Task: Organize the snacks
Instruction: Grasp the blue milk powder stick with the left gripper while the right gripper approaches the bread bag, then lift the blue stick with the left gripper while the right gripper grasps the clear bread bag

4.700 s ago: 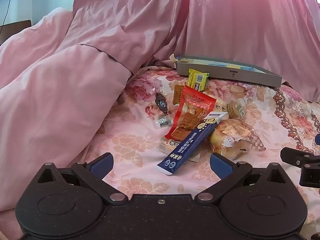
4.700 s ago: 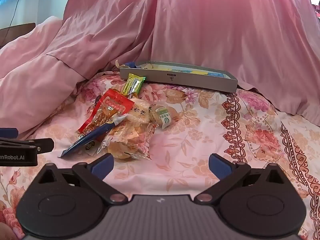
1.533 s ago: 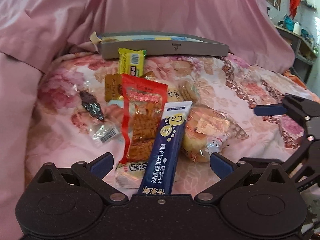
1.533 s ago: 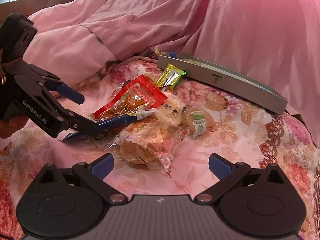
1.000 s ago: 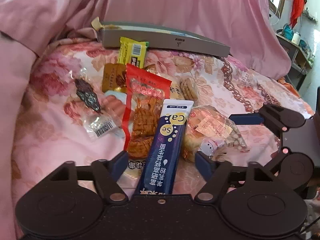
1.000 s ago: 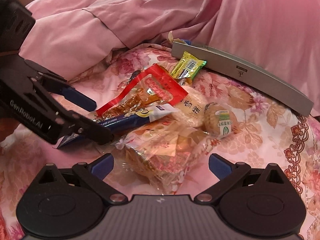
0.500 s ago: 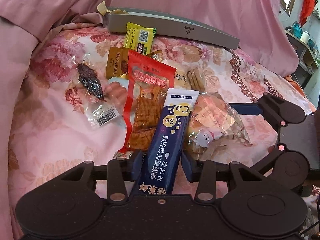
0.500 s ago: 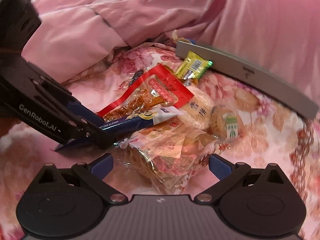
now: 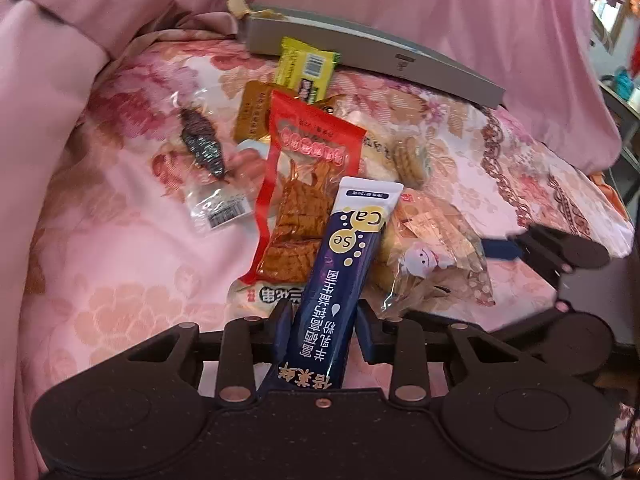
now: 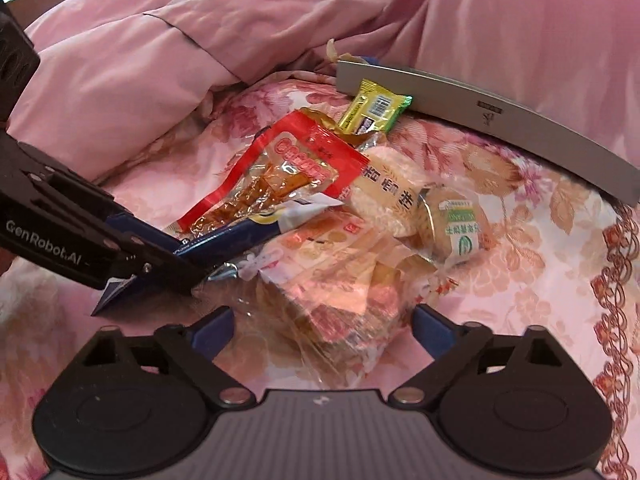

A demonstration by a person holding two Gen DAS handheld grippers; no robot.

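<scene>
Since a second ago, the left gripper [image 9: 322, 330] has narrowed from wide open around the blue sachet [image 9: 340, 276], and its jaws are closing now, the blue pads at or just off the sachet's two edges; whether they press it yet is hard to tell. The right gripper [image 10: 322, 326] has drawn nearer to the clear bread bag [image 10: 340, 292], and its jaws, standing wide, are closing with the bag between them and not yet touched.

The sachet's near end is cut off by the left gripper's body. It lies over the red pack [image 9: 304, 184], which hides most of a pale pack beneath it. A brown packet [image 9: 252, 118] shows only its left part behind the red pack. The yellow bar [image 9: 306, 70] leans against the grey tray [image 9: 372, 50], whose inside cannot be seen from either view. The bread bag's far side is blurred in the right wrist view, and a round biscuit pack [image 10: 456, 228] sits just beyond it. A small dark snack [image 9: 202, 148] in clear wrap lies apart to the left on the floral sheet [image 9: 120, 264]. Pink bedding [image 10: 160, 40] covers the back.

Both grippers point down at the pile from its near side, the left one low over the sachet's end.
</scene>
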